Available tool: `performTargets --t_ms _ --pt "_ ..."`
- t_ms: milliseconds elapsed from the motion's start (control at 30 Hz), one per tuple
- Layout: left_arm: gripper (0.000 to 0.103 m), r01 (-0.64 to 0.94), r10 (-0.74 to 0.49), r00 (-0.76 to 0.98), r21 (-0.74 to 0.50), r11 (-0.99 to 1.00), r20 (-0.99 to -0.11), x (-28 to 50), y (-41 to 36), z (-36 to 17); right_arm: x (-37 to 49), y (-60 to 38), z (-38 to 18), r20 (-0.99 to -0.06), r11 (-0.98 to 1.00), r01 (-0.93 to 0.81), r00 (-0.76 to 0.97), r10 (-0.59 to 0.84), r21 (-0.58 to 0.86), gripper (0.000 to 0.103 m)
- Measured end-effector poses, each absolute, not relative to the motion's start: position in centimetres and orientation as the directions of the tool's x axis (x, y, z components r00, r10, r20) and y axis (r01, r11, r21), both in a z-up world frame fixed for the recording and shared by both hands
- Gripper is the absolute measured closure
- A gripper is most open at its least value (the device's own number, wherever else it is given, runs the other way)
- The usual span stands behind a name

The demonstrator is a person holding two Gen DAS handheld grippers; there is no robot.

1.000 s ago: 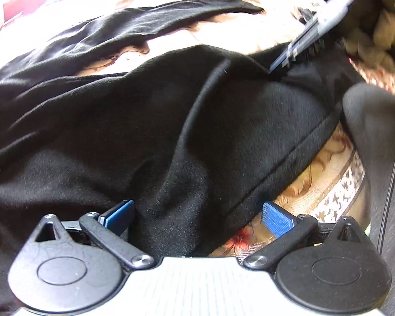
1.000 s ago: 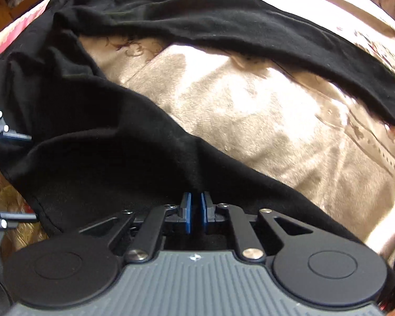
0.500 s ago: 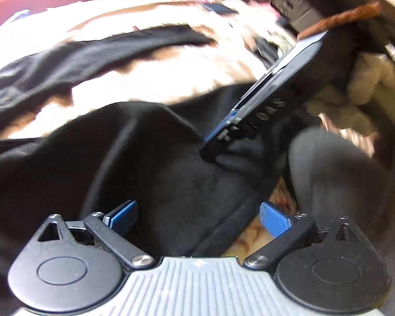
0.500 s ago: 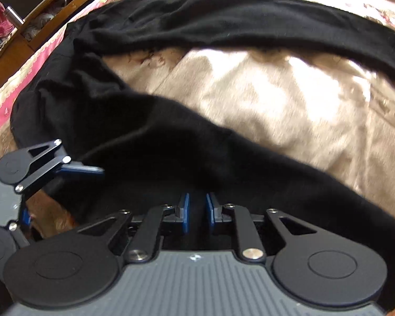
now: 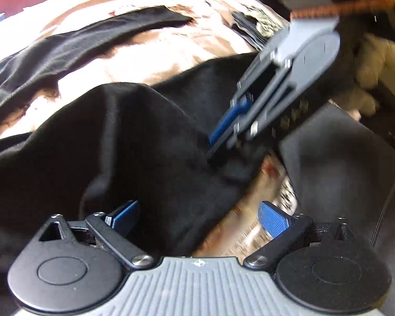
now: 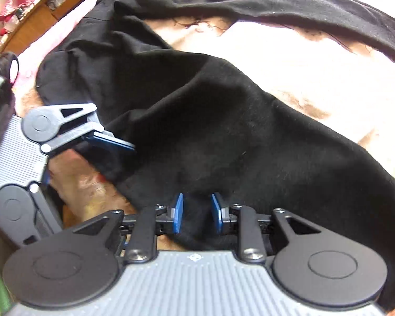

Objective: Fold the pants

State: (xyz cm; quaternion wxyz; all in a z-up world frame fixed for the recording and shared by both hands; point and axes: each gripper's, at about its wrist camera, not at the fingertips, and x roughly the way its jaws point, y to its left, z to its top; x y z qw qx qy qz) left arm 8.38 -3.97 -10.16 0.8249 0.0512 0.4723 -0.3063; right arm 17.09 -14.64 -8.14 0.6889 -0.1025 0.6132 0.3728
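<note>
Black pants [image 6: 223, 137] on beige bedspread [image 6: 316, 68], right hand-held gripper [image 6: 196, 217] just parted, fabric loose between, left hand-held gripper [image 5: 197, 218] spread wide.

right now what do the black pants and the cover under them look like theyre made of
The black pants look like a soft matte knit, perhaps cotton jersey or fleece: they drape in loose folds, with a faint fuzzy nap and no shine. The beige bedspread looks like a glossy satin or velvety fabric: it catches bright highlights and shows a floral print at its edge.
</note>
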Motion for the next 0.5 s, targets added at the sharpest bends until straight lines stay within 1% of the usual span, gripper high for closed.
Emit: performTargets --t_ms 100,167,200,267,300,333,367,433,500 --pt "0.0 0.53 -0.518 0.265 -0.326 0.783 -0.814 9.0 -3.4 -11.5 16.3 -14.4 -9.6 -0.902 0.698 -0.576 -0.2 0.383 0.424 0.076" --pt "0.0 0.572 -0.548 0.204 -0.355 0.739 -0.811 7.4 -3.8 -11.6 15.2 -14.3 -9.9 -0.895 0.692 -0.568 -0.277 0.349 0.446 0.076" --pt "0.0 0.595 -0.548 0.192 -0.348 0.725 -0.814 6.5 -4.1 -11.5 14.7 -14.4 -9.9 -0.891 0.692 -0.561 -0.302 0.339 0.454 0.076" --pt "0.0 0.64 -0.524 0.159 -0.316 0.7 -0.837 5.5 -4.6 -11.4 14.6 -14.6 -9.0 -0.9 0.698 -0.569 -0.279 0.334 0.435 0.08" --pt "0.0 0.646 -0.514 0.153 -0.308 0.698 -0.844 5.3 -4.5 -11.2 15.0 -14.9 -7.7 -0.897 0.701 -0.563 -0.237 0.372 0.439 0.076" --pt "0.0 0.636 -0.515 0.154 -0.314 0.704 -0.843 5.4 -4.2 -10.8 15.6 -15.4 -6.4 -0.887 0.696 -0.559 -0.194 0.42 0.452 0.077" --pt "0.0 0.615 -0.529 0.157 -0.337 0.713 -0.834 6.0 -3.8 -10.3 16.5 -15.7 -5.0 -0.874 0.689 -0.561 -0.143 0.465 0.459 0.077" --pt "0.0 0.569 -0.569 0.202 -0.377 0.73 -0.797 7.4 -2.8 -8.9 18.3 -16.0 -3.2 -0.858 0.683 -0.591 -0.03 0.513 0.429 0.077" --pt "0.0 0.557 -0.573 0.288 -0.353 0.752 -0.768 8.9 -2.5 -7.5 20.5 -15.6 -3.0 -0.862 0.702 -0.615 0.07 0.503 0.359 0.077"
